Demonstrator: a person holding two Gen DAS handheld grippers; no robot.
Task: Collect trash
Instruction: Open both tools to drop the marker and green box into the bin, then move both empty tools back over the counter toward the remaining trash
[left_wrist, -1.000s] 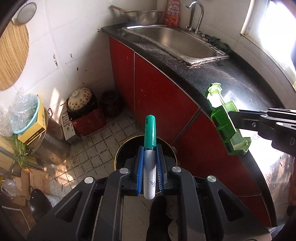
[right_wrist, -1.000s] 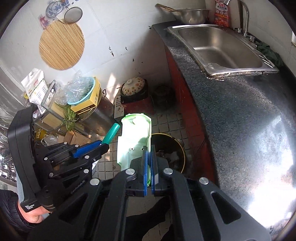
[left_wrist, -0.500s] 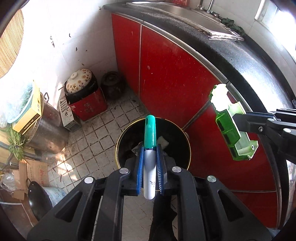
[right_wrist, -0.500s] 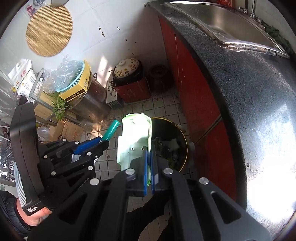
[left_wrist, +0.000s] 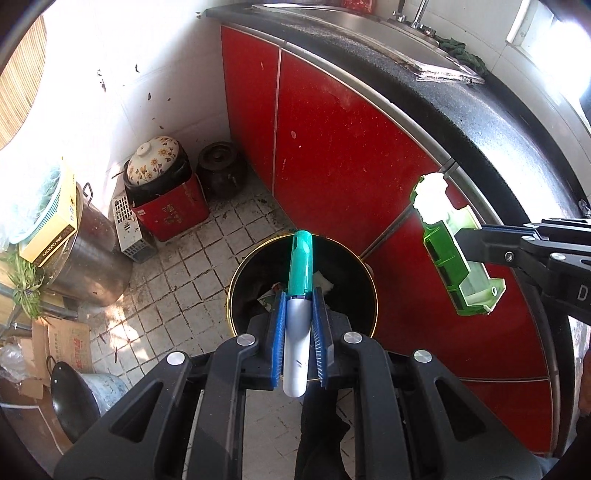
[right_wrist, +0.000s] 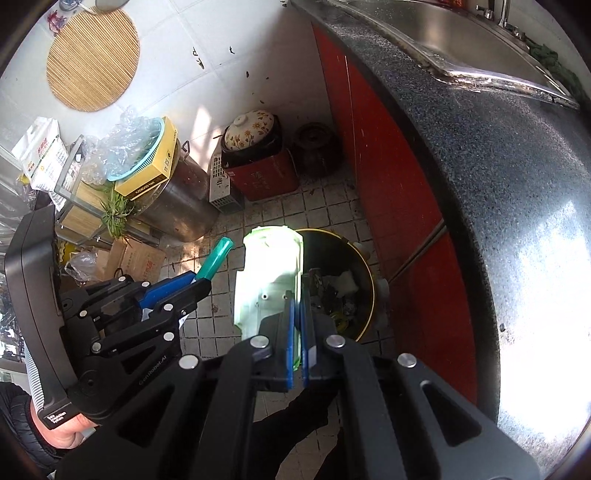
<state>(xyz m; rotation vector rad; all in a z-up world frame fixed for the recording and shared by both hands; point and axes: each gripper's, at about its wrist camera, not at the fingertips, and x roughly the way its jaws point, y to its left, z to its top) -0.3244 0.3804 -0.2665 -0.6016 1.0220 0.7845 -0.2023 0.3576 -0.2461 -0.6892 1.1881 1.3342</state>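
A marker pen (left_wrist: 297, 332) with a white barrel and teal cap stands between the blue pads of my left gripper (left_wrist: 298, 295). The jaws are opening, with the pen still touching both pads. It hangs over a black trash bin (left_wrist: 236, 291) with a gold rim and scraps inside. My right gripper (right_wrist: 296, 295) is shut on the edge of a green plastic tray piece (right_wrist: 269, 273), held by the near-left rim of the bin (right_wrist: 365, 273). The same green piece (left_wrist: 454, 258) shows at the right of the left wrist view, and my left gripper (right_wrist: 201, 282) shows at the left of the right wrist view.
Red cabinet doors (left_wrist: 332, 155) under a dark stone counter (right_wrist: 498, 192) with a steel sink (right_wrist: 461, 40) close the right side. On the tiled floor stand a flowered clay pot on a red box (left_wrist: 166, 206), a dark jar (left_wrist: 221, 170), a steel stockpot (left_wrist: 88, 258), cardboard boxes and a wok (left_wrist: 70, 395).
Both grippers have sunk toward the bin, which now looks larger and closer. The pen and the green piece stay in the jaws. The left pads stand slightly wider.
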